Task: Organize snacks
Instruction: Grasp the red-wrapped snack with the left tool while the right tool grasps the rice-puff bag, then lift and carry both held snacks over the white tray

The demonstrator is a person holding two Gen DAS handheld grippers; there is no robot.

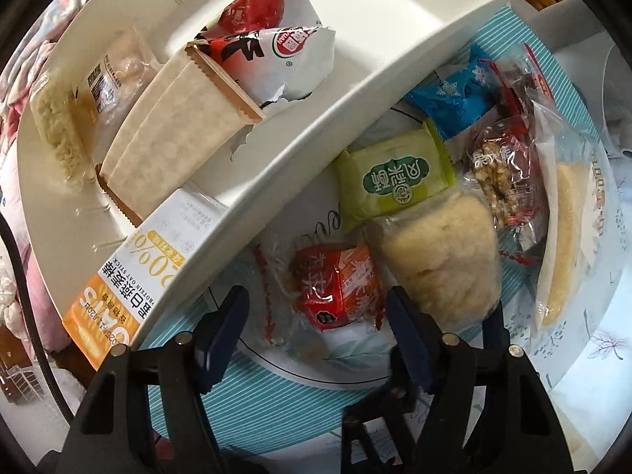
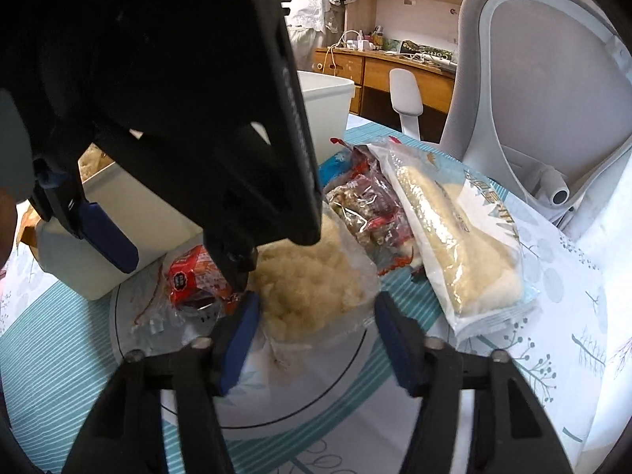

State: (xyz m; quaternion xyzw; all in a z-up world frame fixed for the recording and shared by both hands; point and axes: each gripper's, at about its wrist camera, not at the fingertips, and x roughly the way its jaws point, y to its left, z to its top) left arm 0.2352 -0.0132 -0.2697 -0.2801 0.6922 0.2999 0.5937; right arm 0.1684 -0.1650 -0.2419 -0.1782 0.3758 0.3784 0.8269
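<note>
On the left, the white bin (image 1: 324,94) holds a few snacks, and the left tool (image 1: 316,316) hangs open right over the red snack pack (image 1: 335,288) on the plate (image 1: 308,367). To the right, the right tool (image 2: 316,316) is open too, near the puffy rice bag (image 2: 312,280) on the tabletop (image 2: 553,355).

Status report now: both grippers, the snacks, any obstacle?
Left gripper open over red-wrapped snack. Right gripper open at clear bag of pale puffed snack. White plastic bin close beside.
</note>
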